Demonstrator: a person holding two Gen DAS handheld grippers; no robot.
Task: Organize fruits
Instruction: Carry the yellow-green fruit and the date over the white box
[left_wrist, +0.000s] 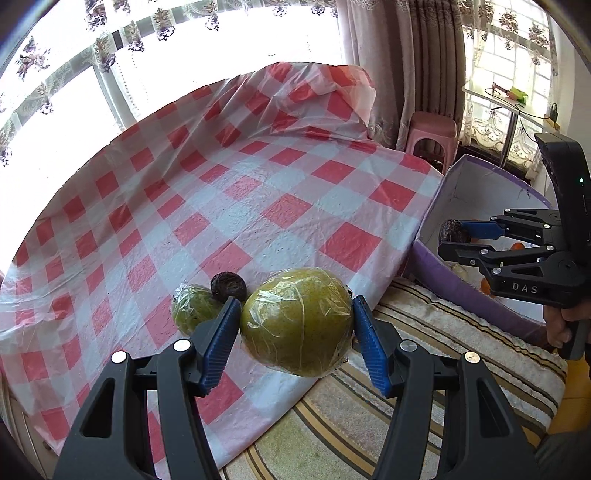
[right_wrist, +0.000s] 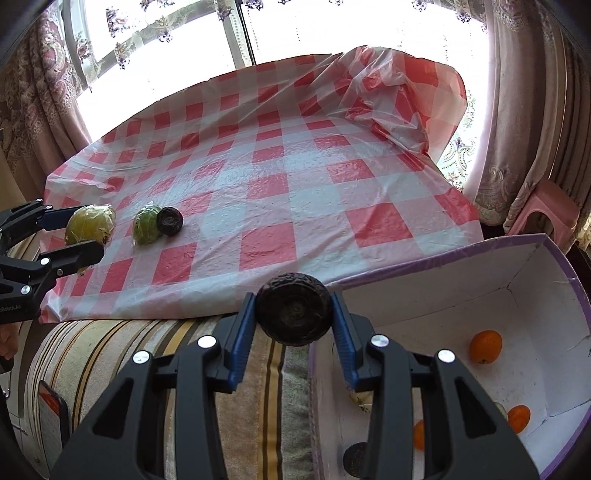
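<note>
My left gripper (left_wrist: 295, 317) is shut on a large yellow-green fruit wrapped in plastic film (left_wrist: 297, 321) and holds it above the front edge of the checked cloth; it also shows in the right wrist view (right_wrist: 90, 223). Behind it a smaller green wrapped fruit (left_wrist: 192, 308) and a dark wrinkled fruit (left_wrist: 229, 286) lie on the cloth. My right gripper (right_wrist: 293, 312) is shut on another dark wrinkled fruit (right_wrist: 293, 308) over the near rim of the purple-edged white box (right_wrist: 532, 258). The box holds orange fruits (right_wrist: 485, 347) and a dark fruit (right_wrist: 354, 459).
A red-and-white checked plastic cloth (right_wrist: 266, 192) covers the table, bunched up at the far right. A striped cushion (right_wrist: 240, 387) lies along the front. A pink stool (left_wrist: 432, 134) stands behind the box. A phone (right_wrist: 53, 413) lies at the lower left.
</note>
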